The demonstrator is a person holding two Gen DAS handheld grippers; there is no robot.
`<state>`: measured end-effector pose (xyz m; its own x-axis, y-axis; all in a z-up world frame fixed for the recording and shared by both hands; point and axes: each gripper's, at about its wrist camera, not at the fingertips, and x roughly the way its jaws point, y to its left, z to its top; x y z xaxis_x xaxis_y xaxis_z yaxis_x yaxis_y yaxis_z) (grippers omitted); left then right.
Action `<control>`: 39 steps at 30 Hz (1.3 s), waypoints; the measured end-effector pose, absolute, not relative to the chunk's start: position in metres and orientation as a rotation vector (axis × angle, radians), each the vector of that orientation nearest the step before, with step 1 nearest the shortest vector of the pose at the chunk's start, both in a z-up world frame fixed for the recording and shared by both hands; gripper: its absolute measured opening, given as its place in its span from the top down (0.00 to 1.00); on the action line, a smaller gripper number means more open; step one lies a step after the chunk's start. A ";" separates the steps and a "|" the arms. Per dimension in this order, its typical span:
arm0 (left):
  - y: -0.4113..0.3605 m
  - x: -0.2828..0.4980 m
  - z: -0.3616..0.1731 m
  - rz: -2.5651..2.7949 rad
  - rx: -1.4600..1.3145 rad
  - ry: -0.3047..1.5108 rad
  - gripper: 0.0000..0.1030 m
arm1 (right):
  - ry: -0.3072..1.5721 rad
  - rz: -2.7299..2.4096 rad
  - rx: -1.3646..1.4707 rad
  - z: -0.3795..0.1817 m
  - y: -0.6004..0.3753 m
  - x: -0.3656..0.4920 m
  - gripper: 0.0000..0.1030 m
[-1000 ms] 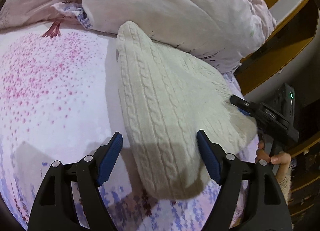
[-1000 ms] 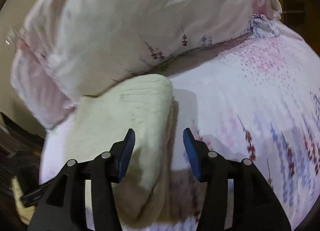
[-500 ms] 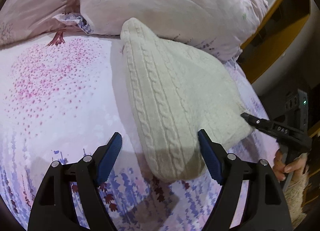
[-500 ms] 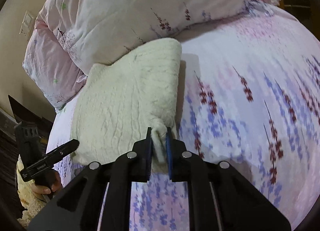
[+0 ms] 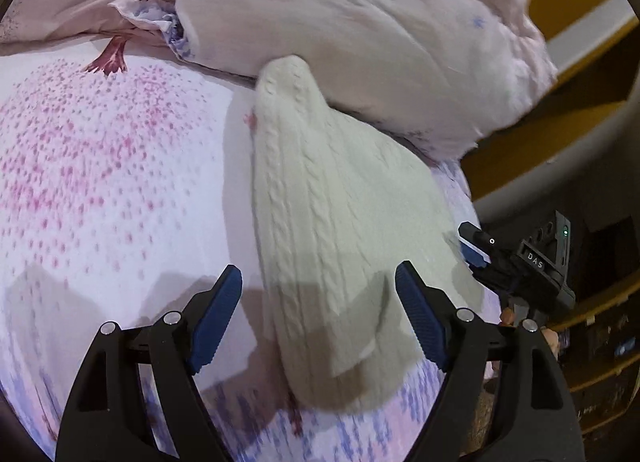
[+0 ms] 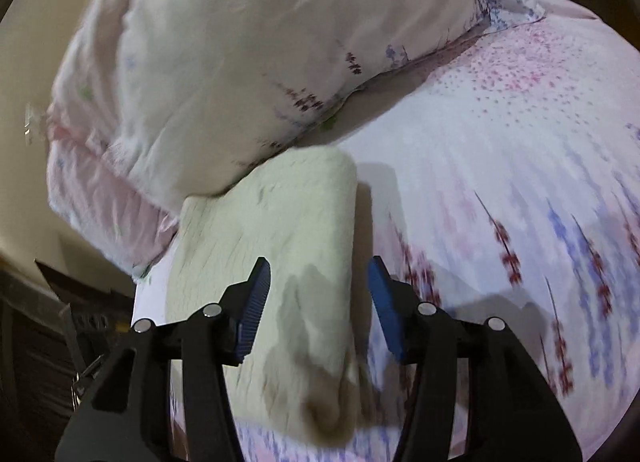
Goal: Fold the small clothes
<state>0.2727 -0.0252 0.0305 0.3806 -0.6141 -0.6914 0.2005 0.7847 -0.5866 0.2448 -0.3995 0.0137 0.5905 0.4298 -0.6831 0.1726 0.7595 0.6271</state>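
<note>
A cream cable-knit garment (image 5: 336, 222) lies folded on the floral bed sheet (image 5: 100, 182), its far end tucked against a pillow. It also shows in the right wrist view (image 6: 272, 230). My left gripper (image 5: 320, 314) is open and empty, its blue pads either side of the garment's near end, just above it. My right gripper (image 6: 318, 298) is open and empty over the garment's near corner. The right gripper (image 5: 476, 250) also shows in the left wrist view at the garment's right edge.
Pale pink floral pillows (image 5: 360, 14) are piled at the head of the bed behind the garment, also in the right wrist view (image 6: 240, 54). A wooden bed frame (image 5: 560, 54) and dark floor lie past the right bed edge. The sheet (image 6: 520, 182) spreads wide beside the garment.
Half a second ago my right gripper was shut on the garment's corner; now it is open and has let go. The left gripper stayed open and came closer over the garment.
</note>
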 end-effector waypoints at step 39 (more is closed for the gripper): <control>-0.081 0.288 0.013 -0.510 -0.351 1.056 0.16 | 0.901 0.166 0.510 0.022 -0.362 0.213 0.32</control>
<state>0.2885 -0.0810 0.0129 0.3940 -0.5553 -0.7324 0.2283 0.8310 -0.5073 0.2125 -0.3624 0.0217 0.6177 0.3462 -0.7061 0.0725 0.8690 0.4895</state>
